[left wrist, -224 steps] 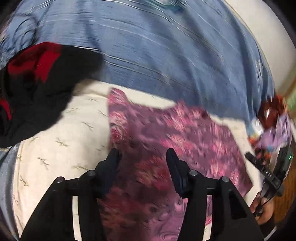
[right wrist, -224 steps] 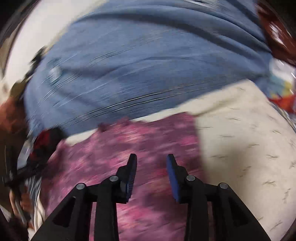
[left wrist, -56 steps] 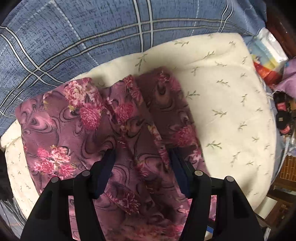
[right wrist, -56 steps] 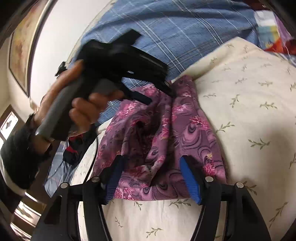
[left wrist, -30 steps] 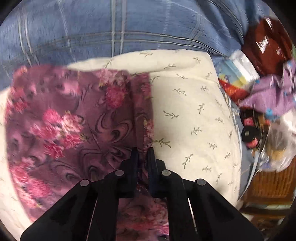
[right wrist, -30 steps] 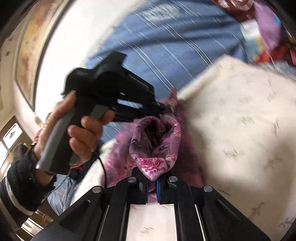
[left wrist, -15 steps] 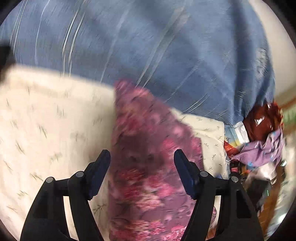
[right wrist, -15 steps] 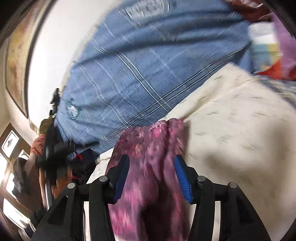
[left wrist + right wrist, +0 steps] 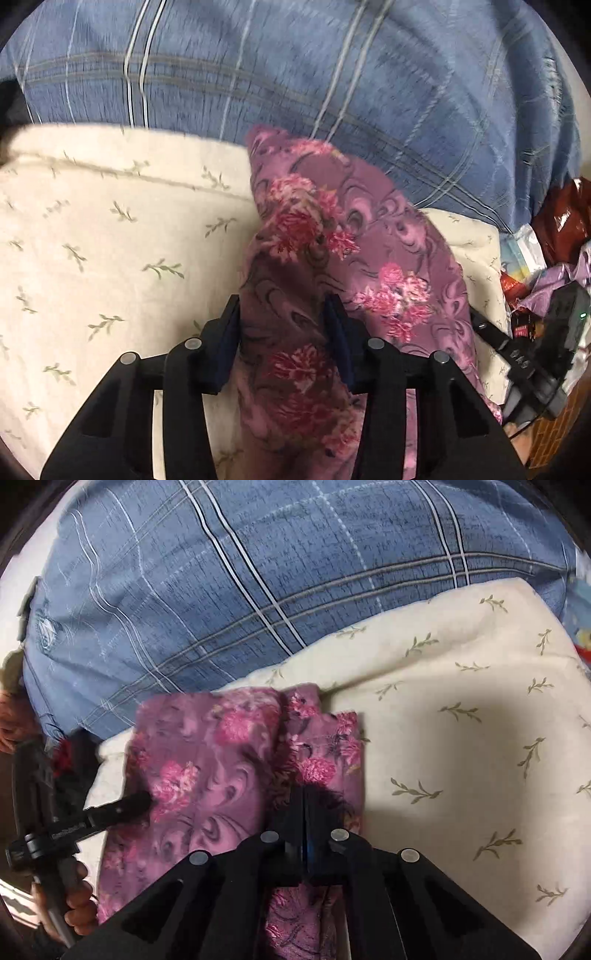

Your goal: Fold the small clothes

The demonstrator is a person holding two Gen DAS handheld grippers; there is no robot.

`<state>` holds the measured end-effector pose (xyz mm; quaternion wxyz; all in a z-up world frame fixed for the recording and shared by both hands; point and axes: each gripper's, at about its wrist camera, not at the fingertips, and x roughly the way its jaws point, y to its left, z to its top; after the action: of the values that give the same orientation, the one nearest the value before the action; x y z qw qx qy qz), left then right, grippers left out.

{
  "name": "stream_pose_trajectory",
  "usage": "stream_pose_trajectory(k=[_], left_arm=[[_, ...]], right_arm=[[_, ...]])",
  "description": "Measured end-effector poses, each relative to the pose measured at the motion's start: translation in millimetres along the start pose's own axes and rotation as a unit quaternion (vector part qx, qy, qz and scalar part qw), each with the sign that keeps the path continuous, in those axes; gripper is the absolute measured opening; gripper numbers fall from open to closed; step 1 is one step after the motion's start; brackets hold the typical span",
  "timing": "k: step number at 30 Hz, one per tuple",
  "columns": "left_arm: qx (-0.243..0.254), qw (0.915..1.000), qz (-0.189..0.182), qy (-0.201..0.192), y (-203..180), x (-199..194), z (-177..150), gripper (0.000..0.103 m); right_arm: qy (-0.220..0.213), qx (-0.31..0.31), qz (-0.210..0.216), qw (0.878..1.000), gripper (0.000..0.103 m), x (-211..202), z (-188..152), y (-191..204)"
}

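Note:
A purple floral garment [image 9: 332, 258] lies folded into a long strip on a cream leaf-print cushion [image 9: 110, 240]. My left gripper [image 9: 284, 332] is open, its fingers straddling the near part of the strip. In the right wrist view the garment [image 9: 207, 760] shows as folded layers. My right gripper [image 9: 304, 812] is shut on the garment's right-hand fold. The left gripper's finger [image 9: 118, 808] also shows there, touching the garment's left edge, held by a hand [image 9: 77, 897].
A blue plaid bedcover [image 9: 295, 74] lies behind the cushion [image 9: 461, 720]. Bags and clutter [image 9: 554, 240] sit at the right edge. The right gripper's body [image 9: 535, 350] shows at the lower right. Dark red-and-black clothing [image 9: 66, 753] lies at the left.
My right gripper has shut on the garment's right fold. My left gripper has narrowed its opening around the strip. Both views have steadied and dropped closer to the cloth.

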<state>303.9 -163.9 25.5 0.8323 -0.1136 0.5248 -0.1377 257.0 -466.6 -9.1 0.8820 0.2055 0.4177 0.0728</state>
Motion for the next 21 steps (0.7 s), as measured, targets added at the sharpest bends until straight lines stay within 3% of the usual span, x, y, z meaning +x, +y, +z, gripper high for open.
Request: stream_pose_trajectory(k=[1,3,6,8,10,13,15,17,19,21], left_arm=[[0.008,0.9999,0.009,-0.005,-3.4,-4.6,-1.3,0.043],[0.023,0.9994,0.022,-0.017,-9.1,-15.9,-5.7,0.043],[0.04,0.9981,0.034,-0.034,-17.3,-30.7,-15.1,0.043],[0.044,0.9975,0.039,-0.04,-21.0,-37.2,-20.9,0.043],[0.045,0.9974,0.041,-0.038,-27.2,-36.1,-25.0,0.043],[0.045,0.9973,0.045,-0.036,-31.8,-38.6,-32.0,0.043],[0.048,0.9972,0.044,-0.036,-33.1,-44.0,-33.4,0.043],[0.054,0.9964,0.046,-0.047,-33.4,-50.3,-34.6,0.044],[0.055,0.9961,0.053,-0.044,-28.2,-45.0,-38.9,0.054],[0.048,0.9968,0.062,-0.013,-16.8,-32.7,-46.2,0.054]], right_arm=[[-0.01,-0.002,0.007,1.0,0.007,-9.4,-0.6,1.9],[-0.029,-0.018,0.057,0.998,0.007,-34.7,-3.2,12.0],[-0.033,-0.045,0.083,0.995,0.013,-57.8,-13.1,27.8],[-0.025,-0.059,0.069,0.996,0.031,-61.5,-23.2,35.4],[-0.024,-0.06,0.04,0.997,0.04,-53.8,-26.8,36.5],[0.017,-0.031,0.028,0.999,0.041,-28.7,-33.0,25.6],[0.037,-0.028,0.03,0.998,0.035,-21.3,-39.7,22.8],[0.017,-0.046,0.056,0.997,0.005,-32.1,-38.4,26.5],[-0.012,-0.049,0.047,0.998,0.005,-40.6,-38.9,24.7],[0.024,-0.05,0.001,0.998,0.005,-20.9,-44.1,13.6]])
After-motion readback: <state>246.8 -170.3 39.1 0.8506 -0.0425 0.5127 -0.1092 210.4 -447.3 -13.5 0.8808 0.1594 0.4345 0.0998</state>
